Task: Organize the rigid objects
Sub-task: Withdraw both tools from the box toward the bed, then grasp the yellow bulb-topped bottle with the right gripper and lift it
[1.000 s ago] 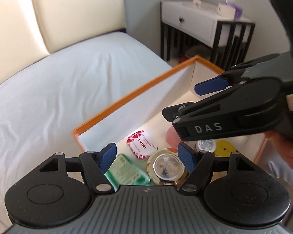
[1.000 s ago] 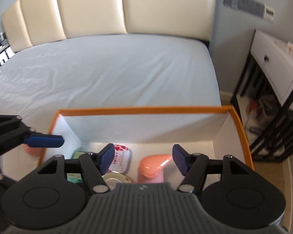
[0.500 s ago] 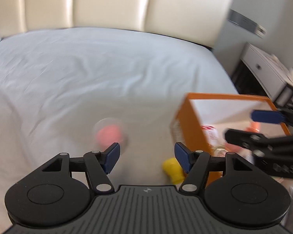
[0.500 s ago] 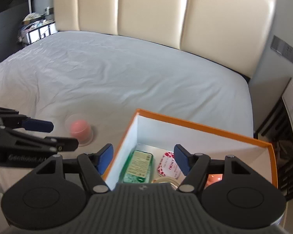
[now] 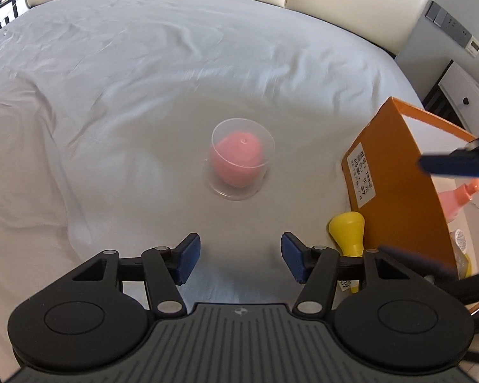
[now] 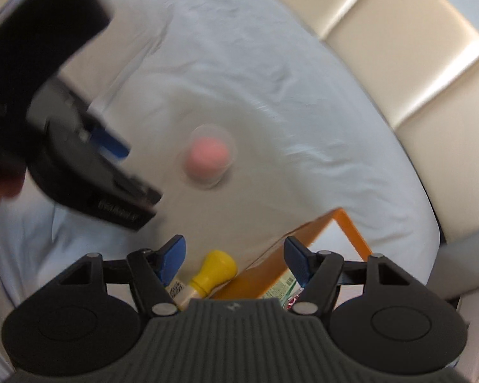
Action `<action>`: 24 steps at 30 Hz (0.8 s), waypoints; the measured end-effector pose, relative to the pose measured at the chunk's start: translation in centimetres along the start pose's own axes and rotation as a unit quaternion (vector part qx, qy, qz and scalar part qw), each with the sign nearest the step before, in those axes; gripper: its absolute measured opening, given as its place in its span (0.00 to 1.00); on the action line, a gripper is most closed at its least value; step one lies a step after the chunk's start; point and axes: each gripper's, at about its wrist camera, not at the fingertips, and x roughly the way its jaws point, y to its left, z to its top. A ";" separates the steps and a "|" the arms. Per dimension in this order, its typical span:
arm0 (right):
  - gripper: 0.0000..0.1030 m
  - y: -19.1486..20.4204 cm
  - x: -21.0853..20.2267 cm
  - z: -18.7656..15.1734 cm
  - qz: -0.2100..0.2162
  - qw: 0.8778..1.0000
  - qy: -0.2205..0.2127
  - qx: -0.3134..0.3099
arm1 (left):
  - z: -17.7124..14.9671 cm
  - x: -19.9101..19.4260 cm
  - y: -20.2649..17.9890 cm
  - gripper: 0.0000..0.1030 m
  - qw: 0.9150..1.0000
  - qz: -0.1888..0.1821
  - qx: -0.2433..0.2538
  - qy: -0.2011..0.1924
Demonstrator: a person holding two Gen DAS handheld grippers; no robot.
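Step in hand, as we judge it: fetching the next loose item for the orange box [image 5: 396, 191]. Two items lie on the bed [image 5: 127, 73] outside it.

- Clear cup with a pink egg-shaped thing inside [image 5: 239, 159]: stands upright on the sheet, well apart from the box's labelled end wall, on the side away from the box opening.
- Yellow-capped bottle [image 5: 348, 233]: lies on the sheet just beside that same end wall; touching it or not, we cannot tell.
- Inside the box: a pink pump bottle [image 5: 456, 199] shows over the wall; the rest is mostly hidden.

Our left gripper [image 5: 239, 257]: spread wide, nothing between its pads, touching nothing. It points straight at the cup, short of it.

Our right gripper [image 6: 234, 260]: also wide apart and empty, above the yellow-capped bottle and the box corner. That view is blurred, so contact cannot be ruled on finely.

Next move, our guess: advance the left gripper until the pads flank the cup wall, then close gently. The thin clear wall may flex or tip on the soft sheet.
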 end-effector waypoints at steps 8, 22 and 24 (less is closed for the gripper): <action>0.75 1.1 4.2 0.4 0.046 0.980 0.083 -0.175 | 0.3 1.4 1.7 0.67 0.999 0.005 -0.023 0.023; 0.88 0.7 10.5 1.4 0.109 0.942 0.200 -0.245 | 0.1 1.6 1.0 0.67 0.999 -0.009 0.007 0.030; 0.84 -0.3 11.4 2.6 0.129 0.949 0.221 -0.184 | 0.1 1.7 1.1 0.67 1.000 -0.006 0.003 0.030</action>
